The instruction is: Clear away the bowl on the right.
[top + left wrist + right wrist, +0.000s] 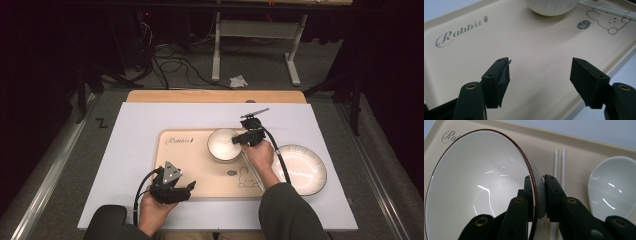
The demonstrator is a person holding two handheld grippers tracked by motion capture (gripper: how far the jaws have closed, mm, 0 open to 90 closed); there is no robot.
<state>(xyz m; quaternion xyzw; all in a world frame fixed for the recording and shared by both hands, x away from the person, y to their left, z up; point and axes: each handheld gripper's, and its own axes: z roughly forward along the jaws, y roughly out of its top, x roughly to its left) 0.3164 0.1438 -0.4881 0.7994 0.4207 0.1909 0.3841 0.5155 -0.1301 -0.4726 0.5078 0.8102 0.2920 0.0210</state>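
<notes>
Two grippers are at work over a beige tray [200, 186]. The right gripper [239, 140] has its jaws clenched on the rim of a white bowl [223, 144], one jaw inside the wall and one outside, as the right gripper view shows [539, 195]. The bowl [479, 187] has a thin dark rim line and sits toward the tray's far edge, right of the printed word "Rabbit" [178, 141]; in the left gripper view its ribbed outer wall [551, 6] seems to rest on the tray floor. Whether it is just being set down or just being lifted cannot be told.

Beside the clamped rim lie a pair of white chopsticks [559, 167] and, farther toward the tray's right edge, a white spoon [611, 187], both on the tray. A rabbit drawing [246, 177] marks the tray's near right corner.

The left gripper [176, 189] hovers over the tray's near edge, its jaws spread wide apart and holding nothing [540, 75].

Off the tray, a white plate [300, 169] with a dark rim sits on the white mat [140, 120] just beside the tray's right edge, untouched.

Judged as a tray setting, bowl, chopsticks and spoon are in place; the plate appears to be what is left, after the bowl is let go.
</notes>
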